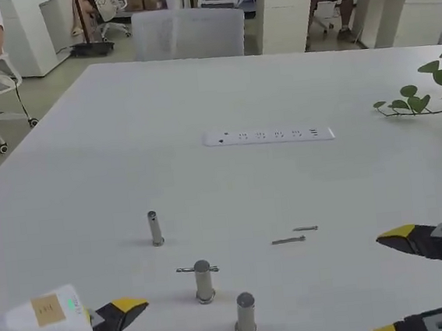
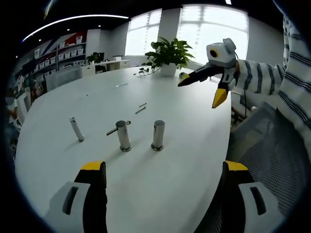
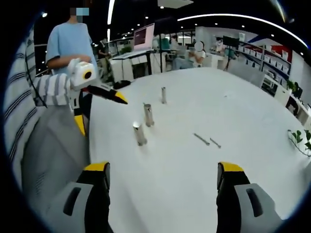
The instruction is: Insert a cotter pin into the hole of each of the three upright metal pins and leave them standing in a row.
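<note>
Quick status, head view first. Three upright metal pins stand on the white counter [image 1: 199,97] in a rough diagonal row. The thin pin [image 1: 156,229] is furthest back-left, the middle pin [image 1: 204,282] comes next, and the fat pin [image 1: 246,315] is closest to the cam. The middle pin has a cotter pin [image 1: 190,269] through the hole near its top, w/ most of it sticking out to the left. Two loose cotter pins lie flat to the right of the row, one [image 1: 288,240] just in front of the other [image 1: 305,228]. They're close together and well apart from the uprights.

Left gripper [image 2: 164,167]: fingers [image 2: 92,170] are spread wide w/ nothing between them, low over the near edge of the counter. In its own view the row sits just ahead, the fat pin closest to center. Right gripper [image 3: 163,167]: same deal, spread wide and holding nothing. It's off to the right side of the counter, w/ the loose cotter pins ahead-right in its view and the uprights ahead-left. Neither gripper touches anything.

Bg stuff: a white power strip [image 1: 269,136] mid-counter, a leafy plant [image 1: 433,90] at the right edge, a grey chair [image 1: 189,34] at the far side. A person in a light blue shirt [image 3: 73,43] stands behind in the right gripper view.
</note>
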The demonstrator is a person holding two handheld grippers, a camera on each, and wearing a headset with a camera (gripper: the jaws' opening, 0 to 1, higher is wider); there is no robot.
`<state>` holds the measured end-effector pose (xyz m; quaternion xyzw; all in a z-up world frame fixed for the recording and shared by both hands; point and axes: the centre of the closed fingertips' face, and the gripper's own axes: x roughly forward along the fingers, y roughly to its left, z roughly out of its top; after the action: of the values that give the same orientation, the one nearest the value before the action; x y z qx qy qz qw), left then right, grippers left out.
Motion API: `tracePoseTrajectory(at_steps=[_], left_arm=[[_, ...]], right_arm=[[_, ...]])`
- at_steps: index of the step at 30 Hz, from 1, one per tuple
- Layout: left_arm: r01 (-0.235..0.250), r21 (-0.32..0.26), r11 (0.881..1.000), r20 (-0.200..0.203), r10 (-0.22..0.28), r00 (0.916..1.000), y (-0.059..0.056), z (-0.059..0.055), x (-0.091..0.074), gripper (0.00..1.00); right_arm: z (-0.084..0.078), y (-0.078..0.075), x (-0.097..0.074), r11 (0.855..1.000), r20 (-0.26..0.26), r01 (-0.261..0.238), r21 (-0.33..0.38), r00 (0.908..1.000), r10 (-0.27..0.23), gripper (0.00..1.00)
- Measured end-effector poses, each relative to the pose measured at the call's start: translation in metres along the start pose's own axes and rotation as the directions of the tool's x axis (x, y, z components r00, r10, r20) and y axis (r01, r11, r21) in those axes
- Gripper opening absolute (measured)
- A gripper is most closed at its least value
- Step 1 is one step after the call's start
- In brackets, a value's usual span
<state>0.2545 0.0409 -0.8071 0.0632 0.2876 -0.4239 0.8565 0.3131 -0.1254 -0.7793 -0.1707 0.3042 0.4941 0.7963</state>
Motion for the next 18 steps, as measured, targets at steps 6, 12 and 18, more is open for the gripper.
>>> tracePoseTrajectory(at_steps=[6, 12, 18], left_arm=[[-0.005, -0.012, 1.0, -0.003, 0.005, 1.0, 0.001, -0.003, -0.001, 0.99], [-0.007, -0.021, 1.0, -0.002, 0.007, 1.0, 0.002, -0.004, -0.003, 0.99], [-0.008, -0.026, 1.0, -0.005, 0.008, 1.0, 0.002, -0.006, -0.003, 0.99]], right_arm=[[0.006, -0.005, 0.009, 0.998, -0.033, -0.035, -0.054, 0.9989, 0.034, 0.88], [0.013, -0.012, 0.021, 0.991, -0.064, -0.077, -0.109, 0.9955, 0.07, 0.86], [0.015, -0.018, 0.033, 0.978, -0.117, -0.125, -0.169, 0.9874, 0.106, 0.84]])
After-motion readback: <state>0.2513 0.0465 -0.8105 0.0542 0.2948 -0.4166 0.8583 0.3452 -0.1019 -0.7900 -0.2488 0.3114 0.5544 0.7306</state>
